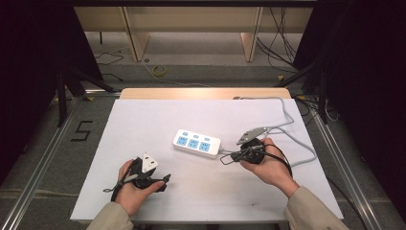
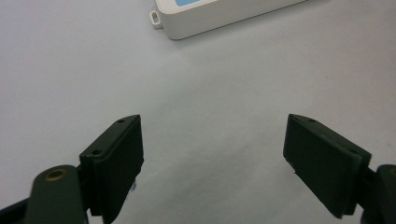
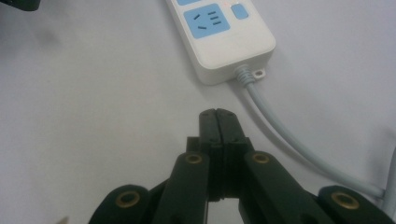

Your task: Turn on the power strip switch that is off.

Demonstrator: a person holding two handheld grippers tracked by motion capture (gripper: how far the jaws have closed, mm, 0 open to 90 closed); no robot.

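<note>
A white power strip [image 1: 197, 143] with blue sockets lies near the middle of the white table [image 1: 143, 120]. Its grey cable [image 1: 290, 120] leaves the right end and loops toward the back edge. My left gripper [image 1: 160, 176] is held low at the front left; in the left gripper view its jaws [image 2: 212, 135] stand open with nothing between them, and a corner of the strip [image 2: 210, 18] lies ahead. My right gripper [image 1: 224, 159] sits just right of the strip. It is shut [image 3: 217, 114] on nothing, a short way from the strip's cable end [image 3: 224, 37] and beside the cable [image 3: 280, 135].
A wooden strip [image 1: 206, 93] borders the table's far edge. Beyond it the floor holds loose cables [image 1: 159, 71] and wooden furniture legs [image 1: 136, 38]. A "5" marking [image 1: 82, 130] lies on the floor at the left. Dark stands flank both sides.
</note>
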